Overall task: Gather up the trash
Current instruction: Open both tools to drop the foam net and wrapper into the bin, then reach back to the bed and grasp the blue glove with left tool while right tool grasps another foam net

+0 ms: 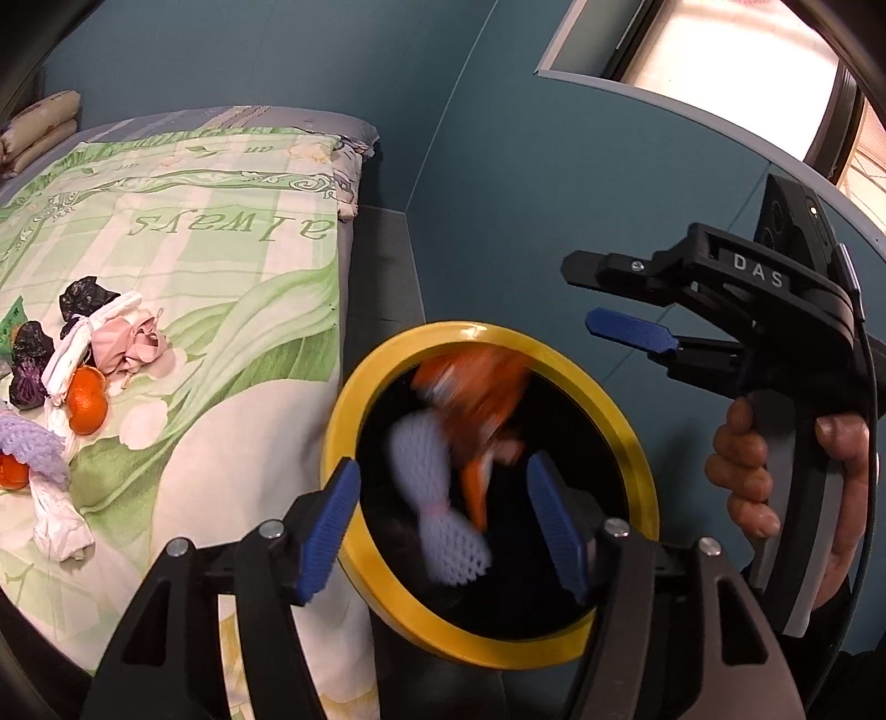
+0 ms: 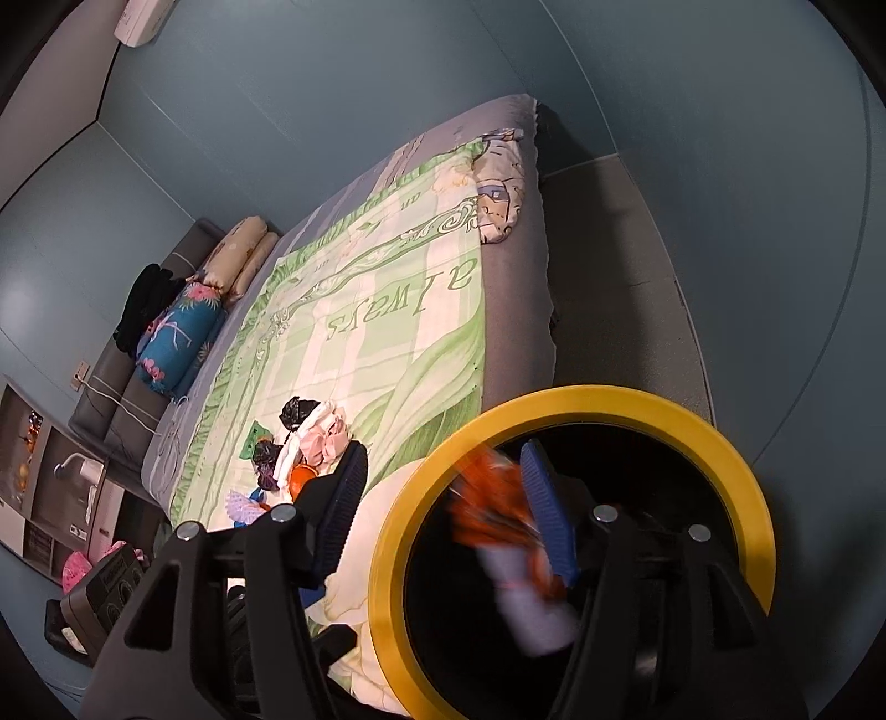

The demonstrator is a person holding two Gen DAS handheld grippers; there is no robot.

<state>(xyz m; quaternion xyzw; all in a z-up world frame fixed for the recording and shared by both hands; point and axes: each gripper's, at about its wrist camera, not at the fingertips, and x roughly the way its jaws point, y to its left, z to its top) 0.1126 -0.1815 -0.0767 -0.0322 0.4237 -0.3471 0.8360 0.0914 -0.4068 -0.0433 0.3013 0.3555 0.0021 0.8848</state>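
Note:
A black bin with a yellow rim (image 1: 354,399) (image 2: 736,443) stands beside the bed. A blurred orange wrapper (image 1: 476,387) (image 2: 487,509) and a pale purple foam net (image 1: 432,509) (image 2: 531,609) are in mid-air inside its mouth. My left gripper (image 1: 443,526) is open over the bin's mouth, holding nothing. My right gripper (image 2: 448,515) is open above the bin; it also shows in the left wrist view (image 1: 620,304). More trash lies on the quilt: black bags (image 1: 83,296), white and pink tissue (image 1: 133,338), orange peels (image 1: 86,404), another foam net (image 1: 33,448).
The bed with a green and cream quilt (image 1: 221,288) (image 2: 387,310) fills the left. Pillows (image 2: 183,338) lie at its head. A grey floor strip (image 2: 609,288) runs between bed and blue wall. A window (image 1: 720,50) is at upper right.

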